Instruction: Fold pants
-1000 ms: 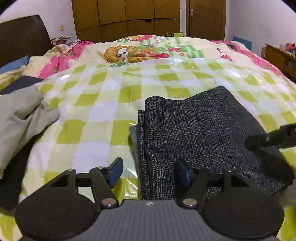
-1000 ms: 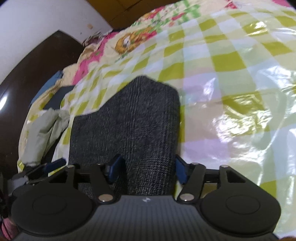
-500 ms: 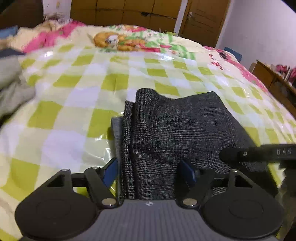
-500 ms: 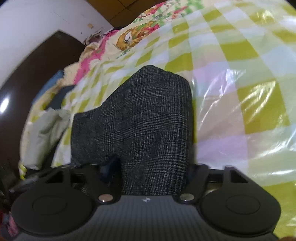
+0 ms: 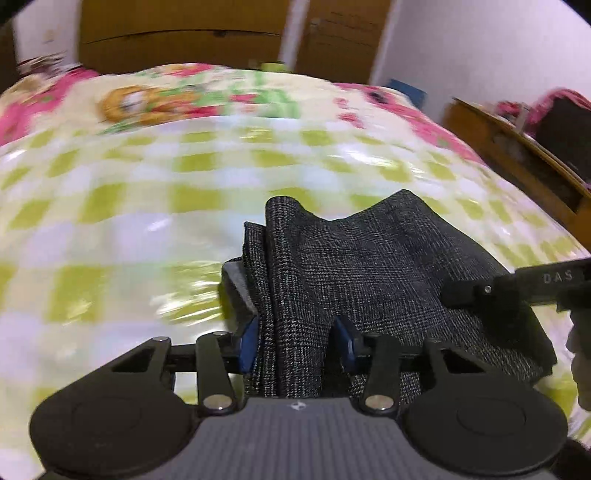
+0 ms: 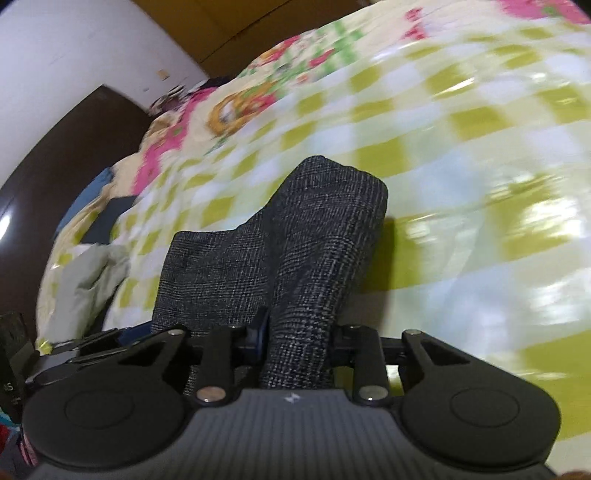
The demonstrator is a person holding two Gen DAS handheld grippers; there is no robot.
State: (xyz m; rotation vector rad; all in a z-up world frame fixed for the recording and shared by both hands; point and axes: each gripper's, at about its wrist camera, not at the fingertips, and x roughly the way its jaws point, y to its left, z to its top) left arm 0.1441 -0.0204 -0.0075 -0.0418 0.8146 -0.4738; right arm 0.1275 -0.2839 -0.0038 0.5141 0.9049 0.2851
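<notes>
Pants (image 5: 369,273) already folded into a compact stack on the checked bed cover (image 5: 110,206); left hand-held gripper (image 5: 295,345) and right hand-held gripper (image 6: 295,338) closing on its near edge, likely a final fold or lift.

Pants (image 5: 369,266): dark grey woven cloth, fine checked weave, matt, slightly coarse. Bed cover (image 5: 122,229): green-and-white checked sheet, glossy, plastic-like, bright glare patches. Floral bedding (image 5: 192,92) beyond it: soft printed cloth, matt. Left gripper (image 5: 295,345): matt black plastic, ribbed grey base, shiny metal pins, blue pads (image 5: 248,343) smooth-looking. Wardrobe (image 5: 177,33): brown wood, smooth. Headboard (image 6: 48,166): dark wood, faintly glossy. Grey garment (image 6: 88,277): soft matt cloth.
</notes>
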